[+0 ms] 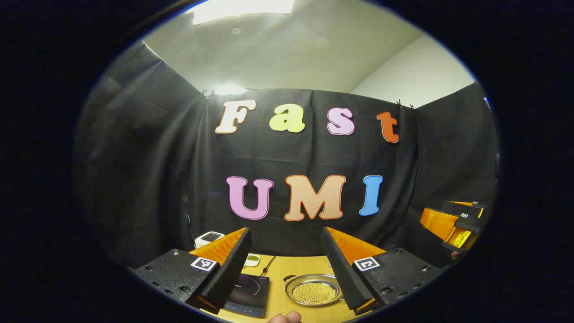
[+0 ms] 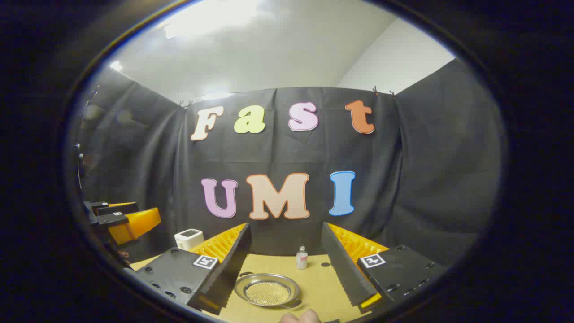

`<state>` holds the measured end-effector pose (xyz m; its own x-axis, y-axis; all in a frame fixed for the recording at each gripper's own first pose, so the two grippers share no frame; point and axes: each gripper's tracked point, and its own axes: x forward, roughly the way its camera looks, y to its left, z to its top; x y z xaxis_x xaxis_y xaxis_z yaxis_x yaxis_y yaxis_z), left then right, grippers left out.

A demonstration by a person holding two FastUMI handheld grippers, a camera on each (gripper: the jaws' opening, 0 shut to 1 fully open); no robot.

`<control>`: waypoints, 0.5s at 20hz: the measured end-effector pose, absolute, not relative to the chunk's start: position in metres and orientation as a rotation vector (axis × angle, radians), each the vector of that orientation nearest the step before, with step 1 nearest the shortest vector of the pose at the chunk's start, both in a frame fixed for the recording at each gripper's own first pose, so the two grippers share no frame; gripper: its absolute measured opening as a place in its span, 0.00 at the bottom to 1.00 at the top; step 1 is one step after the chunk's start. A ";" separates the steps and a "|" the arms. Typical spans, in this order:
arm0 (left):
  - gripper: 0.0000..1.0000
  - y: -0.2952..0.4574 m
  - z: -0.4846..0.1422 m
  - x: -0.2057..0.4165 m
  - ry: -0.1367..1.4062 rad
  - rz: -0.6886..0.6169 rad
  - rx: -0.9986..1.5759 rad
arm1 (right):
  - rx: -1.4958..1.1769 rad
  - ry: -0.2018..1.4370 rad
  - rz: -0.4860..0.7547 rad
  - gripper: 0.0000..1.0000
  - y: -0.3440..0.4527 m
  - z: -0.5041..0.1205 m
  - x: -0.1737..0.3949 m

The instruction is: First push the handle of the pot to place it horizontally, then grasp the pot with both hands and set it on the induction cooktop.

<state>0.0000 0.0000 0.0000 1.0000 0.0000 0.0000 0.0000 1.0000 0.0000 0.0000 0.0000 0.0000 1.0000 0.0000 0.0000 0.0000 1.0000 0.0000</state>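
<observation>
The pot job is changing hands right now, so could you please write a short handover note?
Left hand-held gripper: open, holding nothing, raised above the table.
Right hand-held gripper: open, holding nothing, also raised.
The pot, shallow and metal with yellowish grains inside, sits on the table. In the left gripper view the induction cooktop lies flat to the left of it. A small bottle stands behind the pot.
Done: nothing visible; the pot is off the cooktop.
Left: push the handle horizontal, grasp the pot with both grippers, set it on the cooktop.
</observation>
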 end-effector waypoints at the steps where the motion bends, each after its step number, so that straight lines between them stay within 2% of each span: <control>1: 0.92 -0.001 0.001 -0.001 -0.005 0.000 0.003 | 0.003 0.000 0.001 0.95 -0.001 0.000 0.001; 3: 0.92 0.001 -0.003 0.000 0.009 0.004 0.006 | 0.000 0.005 0.006 0.95 -0.001 -0.001 0.002; 4: 0.95 0.001 -0.006 -0.003 0.019 0.004 0.001 | 0.000 0.005 0.009 0.95 0.000 -0.002 0.002; 5: 0.92 0.003 -0.007 -0.003 0.020 0.005 -0.004 | 0.000 0.001 0.010 0.95 0.000 0.000 0.002; 10: 0.92 0.013 -0.006 -0.005 0.018 0.024 0.006 | 0.003 0.003 0.014 0.98 0.001 0.001 0.008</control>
<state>-0.0054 0.0130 -0.0061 0.9995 0.0245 -0.0183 -0.0244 0.9997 0.0062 0.0077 0.0012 0.0010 0.9999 0.0145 -0.0032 -0.0145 0.9999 0.0032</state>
